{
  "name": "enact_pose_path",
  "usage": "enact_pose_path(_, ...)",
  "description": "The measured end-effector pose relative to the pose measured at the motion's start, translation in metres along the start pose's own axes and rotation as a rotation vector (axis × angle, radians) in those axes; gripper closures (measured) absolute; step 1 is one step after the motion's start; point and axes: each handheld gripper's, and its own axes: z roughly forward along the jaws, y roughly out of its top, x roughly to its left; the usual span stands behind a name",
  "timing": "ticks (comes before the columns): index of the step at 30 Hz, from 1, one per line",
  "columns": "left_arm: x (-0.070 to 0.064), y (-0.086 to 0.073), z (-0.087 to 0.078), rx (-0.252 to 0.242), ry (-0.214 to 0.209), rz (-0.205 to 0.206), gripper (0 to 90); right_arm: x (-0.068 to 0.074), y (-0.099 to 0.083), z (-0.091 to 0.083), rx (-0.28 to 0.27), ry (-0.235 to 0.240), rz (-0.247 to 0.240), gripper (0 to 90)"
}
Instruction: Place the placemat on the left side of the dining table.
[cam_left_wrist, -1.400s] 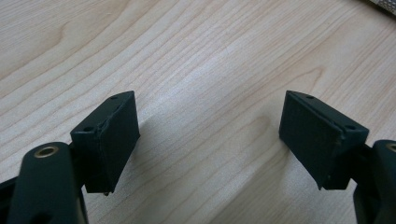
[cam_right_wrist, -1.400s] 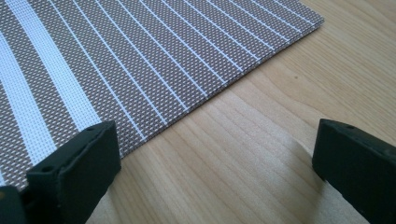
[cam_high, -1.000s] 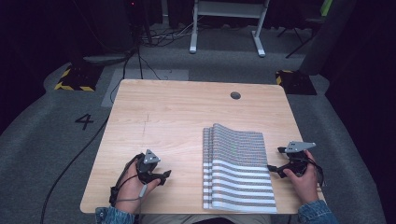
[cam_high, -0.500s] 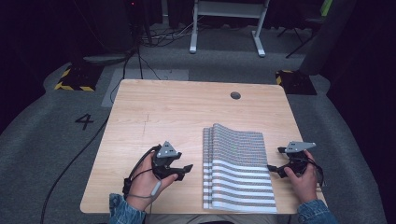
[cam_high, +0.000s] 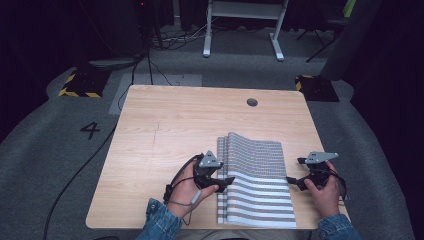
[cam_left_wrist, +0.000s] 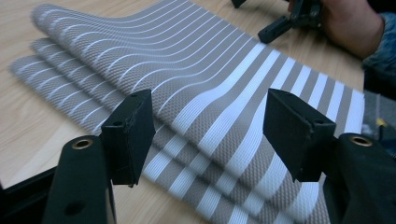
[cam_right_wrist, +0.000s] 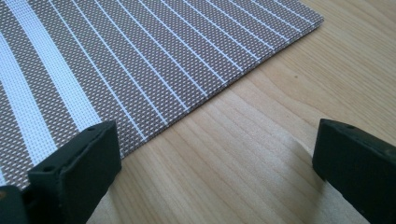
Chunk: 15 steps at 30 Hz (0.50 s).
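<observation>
The left gripper (cam_high: 223, 181) has swung in from bare table to the stacked striped mats (cam_high: 257, 182); its jaws gape wide, the mats' layered left edge just beyond the fingertips. The right gripper (cam_high: 295, 174) waits, equally open, the mats' right edge beside its left finger (cam_right_wrist: 77, 175). A pinch looks imminent.

The mats (cam_left_wrist: 224, 88) look like coarse woven vinyl mesh, matt, in grey and white stripes. The table (cam_high: 175, 125) is pale wood with a smooth satin finish. The gripper jaws are matt black plastic.
</observation>
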Motion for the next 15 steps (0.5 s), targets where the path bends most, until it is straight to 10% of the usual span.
enact_pose_path(15,0.01,-0.01,0.033,0.119,0.019,-0.088,30.0,0.0,0.0,0.0,0.0,-0.001,0.001,1.2)
